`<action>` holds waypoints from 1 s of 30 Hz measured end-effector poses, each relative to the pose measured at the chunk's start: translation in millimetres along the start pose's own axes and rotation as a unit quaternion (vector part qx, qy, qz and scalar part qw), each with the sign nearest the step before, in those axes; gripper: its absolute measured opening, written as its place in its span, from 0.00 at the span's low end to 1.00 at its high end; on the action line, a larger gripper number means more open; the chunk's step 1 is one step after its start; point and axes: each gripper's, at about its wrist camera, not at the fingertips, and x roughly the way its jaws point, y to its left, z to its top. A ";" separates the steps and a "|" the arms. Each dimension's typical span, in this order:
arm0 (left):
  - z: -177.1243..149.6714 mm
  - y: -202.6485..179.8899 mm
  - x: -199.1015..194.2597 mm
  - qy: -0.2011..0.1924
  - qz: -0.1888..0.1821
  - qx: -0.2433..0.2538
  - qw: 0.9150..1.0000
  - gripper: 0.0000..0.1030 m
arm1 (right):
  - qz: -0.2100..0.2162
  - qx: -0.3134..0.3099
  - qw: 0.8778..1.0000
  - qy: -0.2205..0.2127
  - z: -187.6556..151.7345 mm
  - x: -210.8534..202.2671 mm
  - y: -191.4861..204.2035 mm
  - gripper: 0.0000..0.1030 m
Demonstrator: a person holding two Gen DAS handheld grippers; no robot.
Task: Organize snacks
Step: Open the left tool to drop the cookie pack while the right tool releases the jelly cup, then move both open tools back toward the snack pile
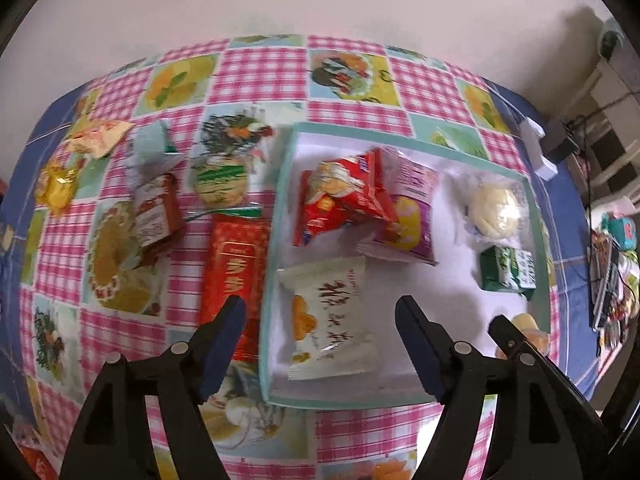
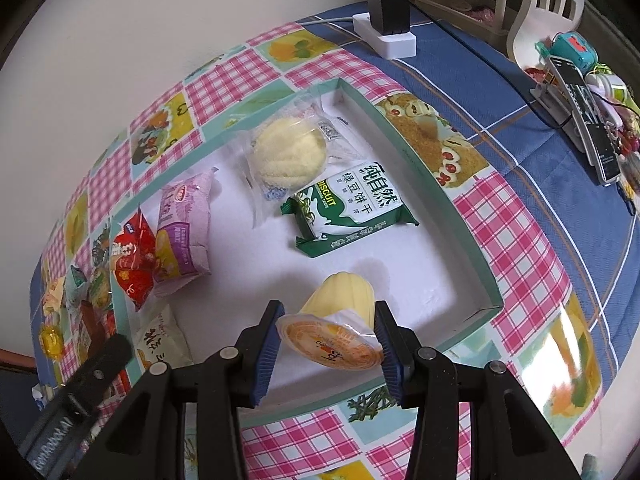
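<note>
My left gripper [image 1: 320,306] stands open over the near left corner of a teal-rimmed white box [image 1: 340,402]. A white snack packet [image 1: 330,328] lies flat in the box below its fingers, and the pads do not press on it. The box also holds a red packet [image 1: 344,200], a purple packet [image 1: 412,208], a wrapped round pastry [image 1: 492,208] and a green biscuit packet [image 1: 508,270]. My right gripper [image 2: 330,344] is shut on a yellow jelly cup [image 2: 340,312] with an orange lid, held just above the box floor [image 2: 400,280] near its front wall.
Left of the box, loose snacks lie on the checked tablecloth: a red carton [image 1: 236,276], a brown packet [image 1: 154,212], a round wrapped biscuit [image 1: 220,184], a yellow candy [image 1: 56,188]. A white power strip [image 2: 386,34] and a phone stand [image 2: 588,128] sit at the right.
</note>
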 end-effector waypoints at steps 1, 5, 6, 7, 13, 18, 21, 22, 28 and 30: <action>0.1 2.9 -1.0 -0.001 0.004 -0.005 1.000 0.77 | -0.002 -0.002 1.000 0.001 -0.2 0.2 0.7 0.47; 2.4 18.5 -7.1 -0.013 0.007 -0.035 0.999 0.91 | -0.001 -0.017 1.000 0.000 0.3 1.7 5.9 0.54; 3.0 22.0 -8.8 -0.016 0.006 -0.041 0.999 0.92 | 0.001 -0.022 1.000 -0.004 0.3 0.6 8.1 0.60; 3.6 25.8 -10.4 -0.019 0.006 -0.048 0.999 0.92 | 0.002 -0.028 1.000 -0.009 0.1 -0.7 10.3 0.64; 4.9 45.6 -12.0 -0.028 0.015 -0.084 0.996 0.96 | 0.005 -0.053 0.998 -0.019 -2.2 -3.3 22.6 0.78; 3.0 59.6 -4.8 -0.020 0.034 -0.110 0.993 0.96 | 0.010 -0.060 0.998 -0.030 -3.6 -5.0 26.2 0.99; 1.8 67.0 -2.7 -0.013 0.030 -0.122 0.992 0.96 | 0.011 -0.059 0.998 -0.036 -4.0 -5.6 26.2 1.00; 1.4 68.7 -2.5 -0.012 0.026 -0.125 0.992 0.96 | 0.009 -0.060 0.997 -0.038 -3.9 -5.6 26.2 1.00; 2.9 70.7 -7.3 -0.022 0.041 -0.116 0.992 0.96 | 0.004 -0.062 0.997 -0.038 -3.7 -4.9 25.7 1.00; 3.9 70.5 -9.7 -0.027 0.047 -0.111 0.992 0.96 | 0.004 -0.066 0.997 -0.041 -4.1 -5.9 25.9 1.00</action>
